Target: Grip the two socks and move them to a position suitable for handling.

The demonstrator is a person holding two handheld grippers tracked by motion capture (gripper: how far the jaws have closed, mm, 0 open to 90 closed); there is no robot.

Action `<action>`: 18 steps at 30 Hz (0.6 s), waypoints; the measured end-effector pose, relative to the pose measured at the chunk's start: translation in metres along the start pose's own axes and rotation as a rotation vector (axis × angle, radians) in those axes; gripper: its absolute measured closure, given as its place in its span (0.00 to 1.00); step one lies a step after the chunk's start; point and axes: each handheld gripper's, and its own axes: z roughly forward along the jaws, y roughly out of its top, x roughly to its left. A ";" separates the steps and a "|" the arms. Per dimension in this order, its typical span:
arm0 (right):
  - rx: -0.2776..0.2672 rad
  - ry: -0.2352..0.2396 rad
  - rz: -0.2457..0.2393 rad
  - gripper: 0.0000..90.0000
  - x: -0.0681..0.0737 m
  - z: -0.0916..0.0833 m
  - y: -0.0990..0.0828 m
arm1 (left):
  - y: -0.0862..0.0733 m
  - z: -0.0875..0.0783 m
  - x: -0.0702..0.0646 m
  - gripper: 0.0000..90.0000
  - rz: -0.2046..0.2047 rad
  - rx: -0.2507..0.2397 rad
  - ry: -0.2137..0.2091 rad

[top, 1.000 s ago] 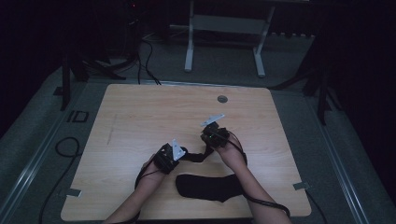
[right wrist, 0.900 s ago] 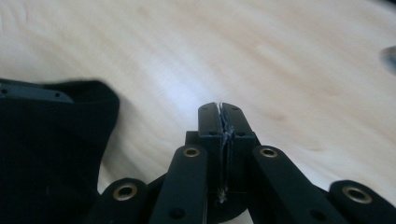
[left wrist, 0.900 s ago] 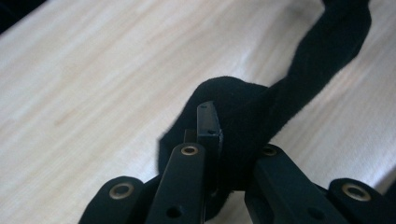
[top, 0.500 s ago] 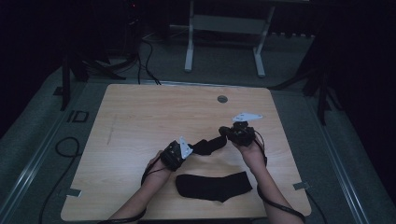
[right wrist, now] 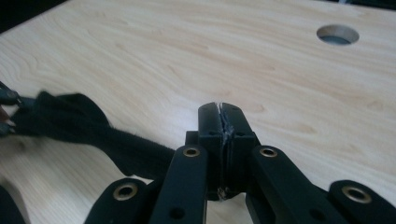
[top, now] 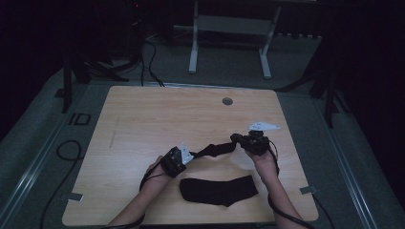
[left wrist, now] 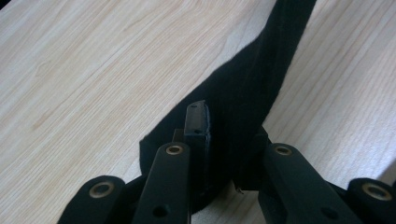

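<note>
A black sock (top: 215, 149) hangs stretched above the table between my two grippers. My left gripper (top: 192, 155) holds its left end. In the left gripper view the sock (left wrist: 252, 88) runs between the jaws of the left gripper (left wrist: 226, 133), which have just been opening slightly, and the fabric is still caught there. My right gripper (top: 235, 139) pinches the other end. In the right gripper view the right gripper (right wrist: 219, 112) has its jaws pressed together, and the sock (right wrist: 93, 126) trails off to the left. A second black sock (top: 219, 191) lies flat near the table's front edge.
The wooden table (top: 157, 114) has a round cable hole (top: 227, 101) at the back, which is the hole (right wrist: 337, 34) in the right gripper view. Beyond the table stand a white frame (top: 229, 28) and cables on the floor. Both forearms reach in from the front edge.
My right gripper has moved to the right, away from the left one, pulling the sock out into a long band. The left hand has barely shifted.
</note>
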 end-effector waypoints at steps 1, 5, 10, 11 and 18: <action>-0.006 -0.004 -0.003 0.98 0.000 0.000 0.003 | 0.000 -0.001 0.000 0.97 0.005 0.000 0.030; -0.032 0.000 -0.018 0.98 -0.002 0.002 0.017 | -0.001 -0.006 0.006 0.98 -0.019 -0.051 0.112; -0.054 0.018 -0.001 0.98 -0.014 0.010 0.026 | -0.003 -0.007 0.010 0.89 -0.014 -0.064 0.076; -0.055 0.021 0.005 0.98 -0.014 0.011 0.026 | -0.003 -0.007 0.008 0.89 0.000 -0.056 0.072; -0.029 0.029 -0.002 0.96 -0.017 0.007 -0.013 | -0.006 -0.006 0.002 0.75 0.026 -0.019 -0.005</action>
